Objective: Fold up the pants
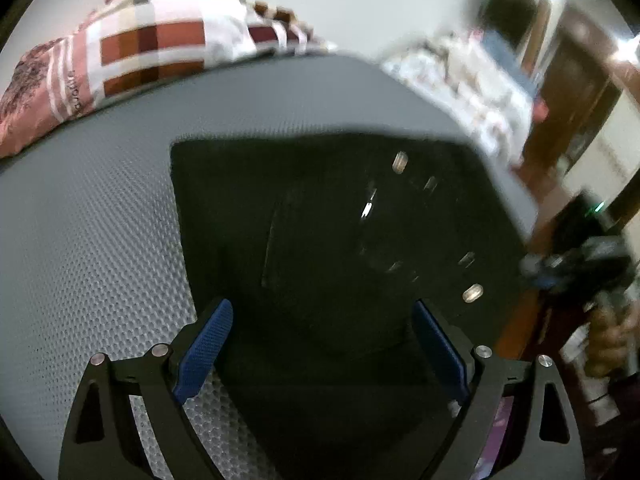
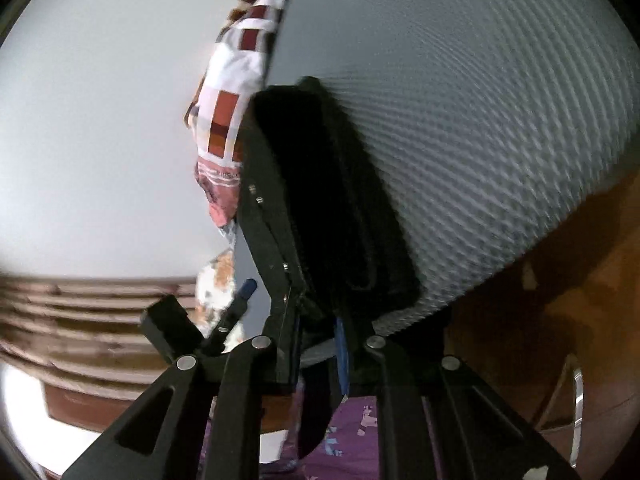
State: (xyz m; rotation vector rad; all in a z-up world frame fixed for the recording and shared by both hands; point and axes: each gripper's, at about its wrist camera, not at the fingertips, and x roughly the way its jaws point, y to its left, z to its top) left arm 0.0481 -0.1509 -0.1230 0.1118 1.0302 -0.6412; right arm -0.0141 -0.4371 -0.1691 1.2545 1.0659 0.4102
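Black pants (image 1: pixel 320 220) lie folded into a dark block on the grey textured mattress (image 1: pixel 100 208), with metal buttons and rivets on their right part. My left gripper (image 1: pixel 322 344) hangs just above the near edge of the pants, jaws wide apart, blue pads (image 1: pixel 204 352) empty. In the right wrist view the same pants (image 2: pixel 332 200) lie on the mattress (image 2: pixel 480 120) near its corner. My right gripper (image 2: pixel 320 344) is shut on the near edge of the pants, dark cloth pinched between its blue pads (image 2: pixel 342 356). The right gripper also shows in the left wrist view (image 1: pixel 580 268), off the mattress edge.
A red, white and brown checked blanket (image 1: pixel 132 52) lies along the far edge of the mattress, also seen in the right wrist view (image 2: pixel 228 120). Beyond the mattress corner are a cluttered shelf (image 1: pixel 460 76), wooden furniture (image 1: pixel 576 92) and a brown floor (image 2: pixel 560 300).
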